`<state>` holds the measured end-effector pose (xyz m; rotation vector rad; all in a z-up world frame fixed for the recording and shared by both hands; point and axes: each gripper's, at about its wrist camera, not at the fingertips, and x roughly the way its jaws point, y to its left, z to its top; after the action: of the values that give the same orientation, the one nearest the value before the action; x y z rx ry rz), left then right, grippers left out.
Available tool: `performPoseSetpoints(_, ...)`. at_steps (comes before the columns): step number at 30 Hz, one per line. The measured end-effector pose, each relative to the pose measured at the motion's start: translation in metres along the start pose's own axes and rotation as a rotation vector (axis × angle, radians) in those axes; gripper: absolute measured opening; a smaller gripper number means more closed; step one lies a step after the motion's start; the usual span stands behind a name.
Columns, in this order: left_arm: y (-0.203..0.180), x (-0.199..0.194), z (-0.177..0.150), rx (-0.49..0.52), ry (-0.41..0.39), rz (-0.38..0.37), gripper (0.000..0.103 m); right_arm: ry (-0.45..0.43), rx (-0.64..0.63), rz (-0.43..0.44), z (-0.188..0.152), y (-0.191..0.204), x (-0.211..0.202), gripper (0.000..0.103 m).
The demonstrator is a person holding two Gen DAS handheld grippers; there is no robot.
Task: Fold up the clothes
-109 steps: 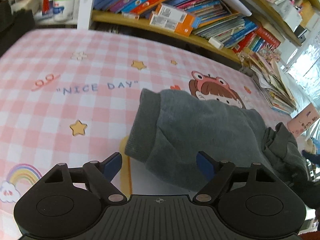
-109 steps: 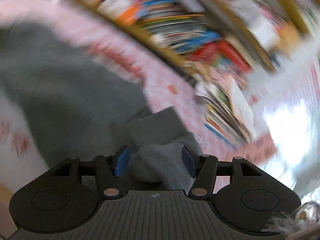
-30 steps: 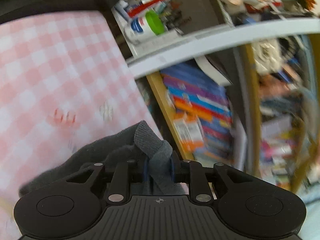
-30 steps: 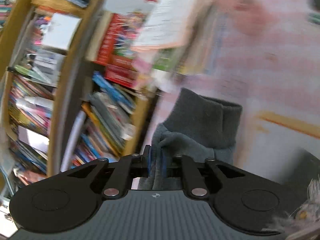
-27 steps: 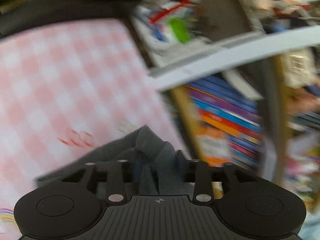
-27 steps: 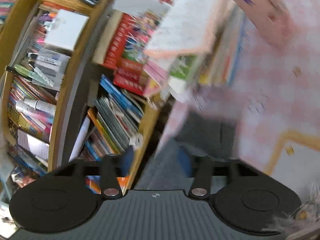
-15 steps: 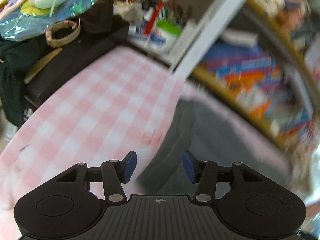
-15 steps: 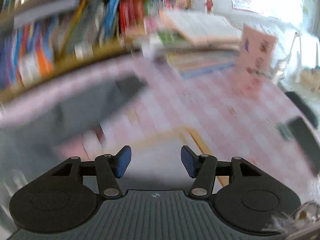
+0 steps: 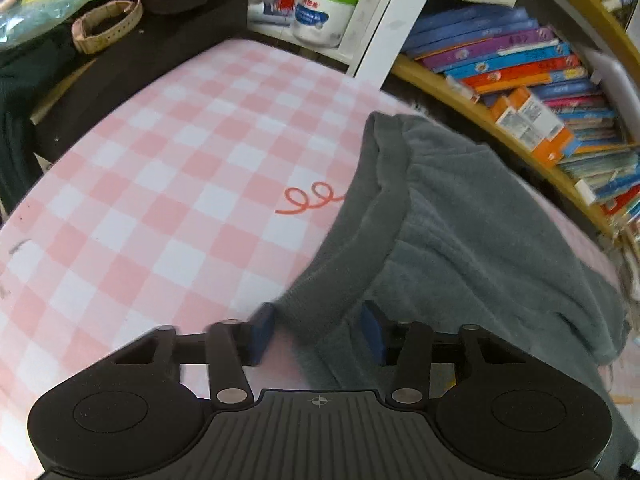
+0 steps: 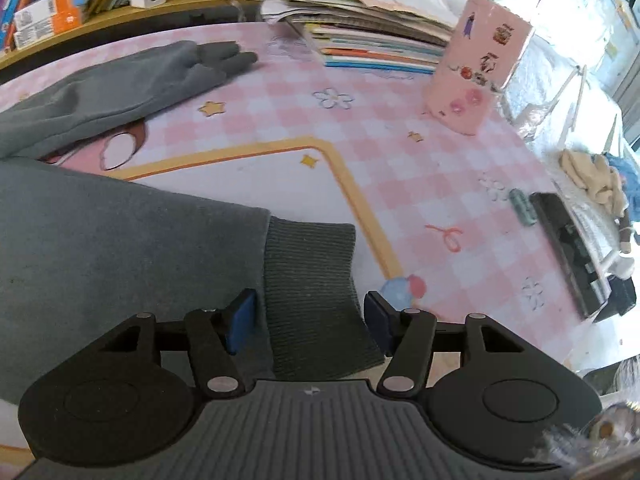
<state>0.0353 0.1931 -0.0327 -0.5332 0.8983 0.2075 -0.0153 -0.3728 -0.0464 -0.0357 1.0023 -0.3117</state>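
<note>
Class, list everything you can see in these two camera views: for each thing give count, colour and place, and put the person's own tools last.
Fleece garment with ribbed cuffs: one, grey, spread on the mat; one cuff between the right jaws, a ribbed band between the left.
Checked play mat: one, pink and white, under the garment.
Wooden bookshelf: one, yellow-brown, behind the mat, full of colourful books.
Lidded tub: one, white with green lid, far corner.
Stack of books: one, mixed colours, on the mat's far edge.
Printed card box: one, pink, beside the stack.
Left gripper: one, black with blue pads, jaws just closing, not yet pressing the band.
Right gripper: one, black with blue pads, open.
</note>
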Motion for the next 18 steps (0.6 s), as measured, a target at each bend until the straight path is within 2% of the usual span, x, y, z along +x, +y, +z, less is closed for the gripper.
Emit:
performPoseSetpoints(1,0.003,-0.001,-0.002,-0.022,0.004,-0.03,0.014,0.002,-0.003,-0.011,0.001,0.0,0.001,0.056)
performPoseSetpoints(2,0.008,-0.005,-0.004,-0.051,0.007,-0.06,0.01,0.005,-0.007,-0.019,0.002,0.001,0.001,0.055)
performPoseSetpoints(6,0.031,-0.05,-0.018,-0.122,-0.033,-0.123,0.008,0.028,-0.028,0.004,0.0,0.005,-0.006,0.055)
performPoseSetpoints(8,0.047,-0.07,-0.028,-0.127,-0.034,-0.1,0.009,0.042,-0.042,0.053,-0.007,0.006,-0.013,0.055)
performPoseSetpoints(10,0.067,-0.084,-0.041,-0.12,-0.017,-0.041,0.009,0.063,-0.062,0.12,-0.017,0.011,-0.021,0.056)
performPoseSetpoints(13,0.085,-0.088,-0.053,-0.116,0.009,0.018,0.01,0.072,-0.094,0.177,-0.027,0.021,-0.028,0.058)
performPoseSetpoints(18,0.088,-0.087,-0.056,-0.092,0.033,0.06,0.021,0.03,-0.135,0.137,-0.025,0.032,-0.028,0.063)
